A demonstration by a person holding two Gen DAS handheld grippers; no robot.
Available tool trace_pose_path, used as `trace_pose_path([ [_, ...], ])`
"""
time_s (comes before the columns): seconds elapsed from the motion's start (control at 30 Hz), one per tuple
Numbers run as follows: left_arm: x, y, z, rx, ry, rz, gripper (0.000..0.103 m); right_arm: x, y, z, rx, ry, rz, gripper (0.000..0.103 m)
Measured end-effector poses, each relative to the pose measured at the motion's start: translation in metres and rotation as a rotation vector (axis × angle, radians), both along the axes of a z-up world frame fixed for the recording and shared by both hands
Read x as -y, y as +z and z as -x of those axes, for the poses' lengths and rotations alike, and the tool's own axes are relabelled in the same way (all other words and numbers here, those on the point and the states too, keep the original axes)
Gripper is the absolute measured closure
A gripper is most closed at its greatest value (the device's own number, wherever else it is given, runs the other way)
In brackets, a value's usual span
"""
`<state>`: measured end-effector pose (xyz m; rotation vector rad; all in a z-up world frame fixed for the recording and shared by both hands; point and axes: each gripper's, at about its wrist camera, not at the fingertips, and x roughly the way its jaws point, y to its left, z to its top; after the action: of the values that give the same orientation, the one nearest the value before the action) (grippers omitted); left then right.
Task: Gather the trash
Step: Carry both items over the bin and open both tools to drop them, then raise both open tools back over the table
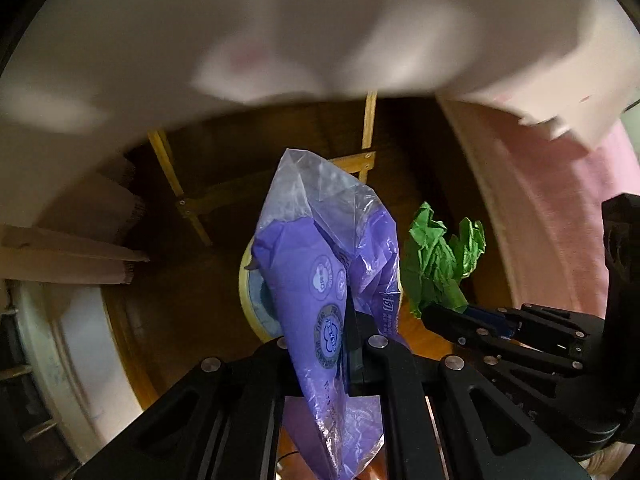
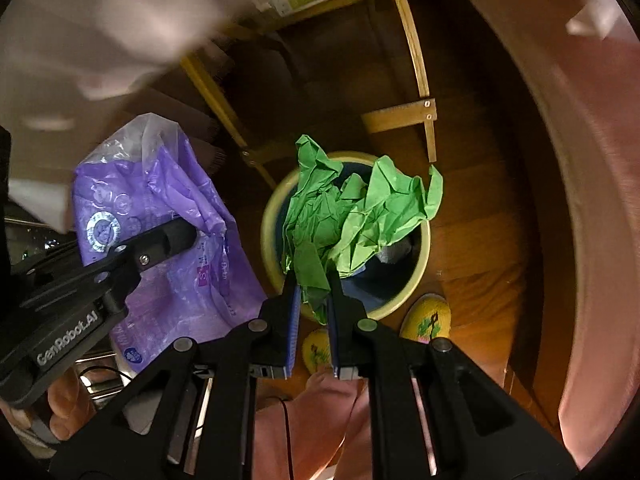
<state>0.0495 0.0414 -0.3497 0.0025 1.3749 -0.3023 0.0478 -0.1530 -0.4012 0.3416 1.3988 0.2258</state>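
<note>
The green paper (image 2: pixel 356 216) is a crumpled ball, and it hangs right over the open bin (image 2: pixel 424 256) on the wood floor (image 2: pixel 480 240). The right gripper (image 2: pixel 313 292) pinches the paper's lower end between its fingers (image 2: pixel 294 308), so the paper sticks up and out past the tips, straight above the bin's mouth. The purple plastic bag (image 1: pixel 320 280) is just to the left of it. The left gripper (image 1: pixel 352 344) has its fingers pressed on the bag's middle, and the bag's long side runs up and down. In the left wrist view the bag covers most of the bin, so it looks to be over or near the rim. The right hand's paper seems best lined up to drop first. A white cloth (image 1: pixel 240 40) hangs blurry across the top.
</note>
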Motion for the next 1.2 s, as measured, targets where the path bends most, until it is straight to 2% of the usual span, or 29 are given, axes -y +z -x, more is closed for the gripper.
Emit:
trace_pose_path([
  [0.07, 0.002, -0.022, -0.001, -0.003, -0.001, -0.013, 0.096, 0.000, -0.032, -0.007, -0.015, 0.001, -0.001, 0.093],
  [0.13, 0.003, -0.044, 0.000, -0.008, -0.001, -0.024, 0.089, -0.001, -0.052, -0.010, -0.019, 0.002, -0.002, 0.093],
  [0.17, 0.006, -0.052, -0.002, -0.007, -0.002, -0.027, 0.082, 0.001, -0.063, -0.012, -0.019, 0.002, -0.002, 0.093],
  [0.2, 0.006, -0.059, -0.001, -0.003, -0.003, -0.034, 0.070, 0.002, -0.074, -0.013, -0.019, 0.000, 0.001, 0.092],
  [0.23, 0.007, -0.064, -0.002, 0.005, -0.004, -0.042, 0.063, 0.004, -0.081, -0.010, -0.021, 0.000, 0.003, 0.090],
  [0.27, 0.006, -0.069, -0.003, 0.015, -0.002, -0.050, 0.050, 0.004, -0.089, -0.012, -0.027, -0.002, 0.011, 0.088],
  [0.3, 0.005, -0.073, -0.004, 0.019, 0.002, -0.058, 0.042, 0.005, -0.094, -0.014, -0.032, -0.004, 0.017, 0.084],
  [0.33, 0.005, -0.076, -0.004, 0.019, 0.008, -0.065, 0.039, 0.006, -0.098, -0.016, -0.035, -0.005, 0.020, 0.081],
  [0.4, 0.005, -0.081, -0.008, 0.010, 0.024, -0.075, 0.033, 0.009, -0.100, -0.018, -0.035, -0.009, 0.021, 0.061],
  [0.47, 0.006, -0.082, -0.015, 0.012, 0.047, -0.079, 0.026, 0.010, -0.094, -0.018, -0.027, -0.017, 0.017, 0.053],
  [0.53, 0.001, -0.074, -0.021, 0.035, 0.063, -0.087, 0.020, 0.010, -0.085, -0.023, -0.019, -0.018, 0.015, 0.053],
  [0.7, -0.010, -0.031, -0.027, 0.078, 0.087, -0.098, 0.015, 0.010, -0.047, -0.027, -0.004, -0.020, 0.023, 0.052],
  [0.8, -0.011, 0.009, -0.027, 0.097, 0.095, -0.092, 0.015, 0.007, -0.007, -0.024, 0.007, -0.021, 0.025, 0.052],
  [1.2, -0.033, 0.230, -0.004, 0.252, 0.063, -0.021, 0.012, -0.005, 0.181, 0.008, 0.098, -0.005, 0.027, 0.049],
])
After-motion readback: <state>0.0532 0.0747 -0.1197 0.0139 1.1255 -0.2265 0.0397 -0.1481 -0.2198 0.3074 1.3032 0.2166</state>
